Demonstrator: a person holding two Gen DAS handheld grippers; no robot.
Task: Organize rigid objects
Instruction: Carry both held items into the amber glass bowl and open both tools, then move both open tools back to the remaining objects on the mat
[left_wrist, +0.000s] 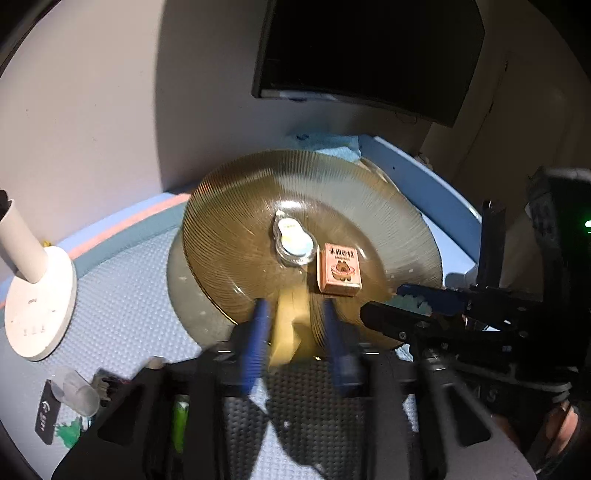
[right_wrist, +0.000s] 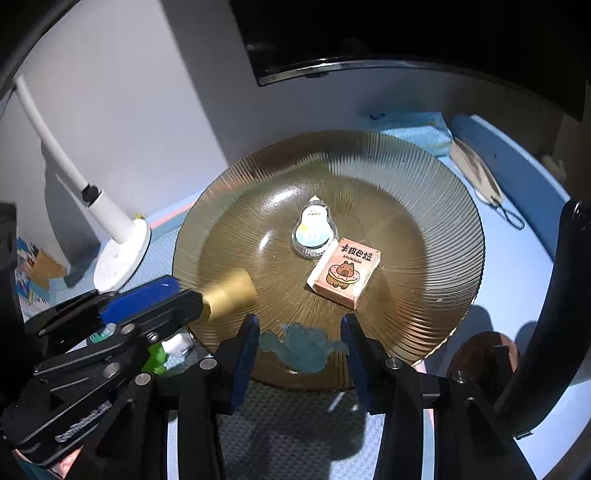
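Fingers of the left gripper (left_wrist: 295, 325) stand apart over the near rim of the ribbed amber plate (left_wrist: 229, 221), nothing pressed — a blurred yellow piece (left_wrist: 288, 332) lies between them. Right gripper (right_wrist: 301, 332) fingers likewise parted, a pale blue figure (right_wrist: 303, 347) between, not clamped. Beyond both: pink card box (right_wrist: 345, 271), then clear pear-shaped case (right_wrist: 314, 232), mid-plate.

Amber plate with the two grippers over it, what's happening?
A person holds a gripper in each hand at the near rim of the ribbed amber plate. On it lie a pink carton and a pear-shaped clear case, touching. A yellowish piece sits between the left gripper fingers, a translucent blue piece between the right gripper fingers. Neither looks clamped. A white lamp stands left.
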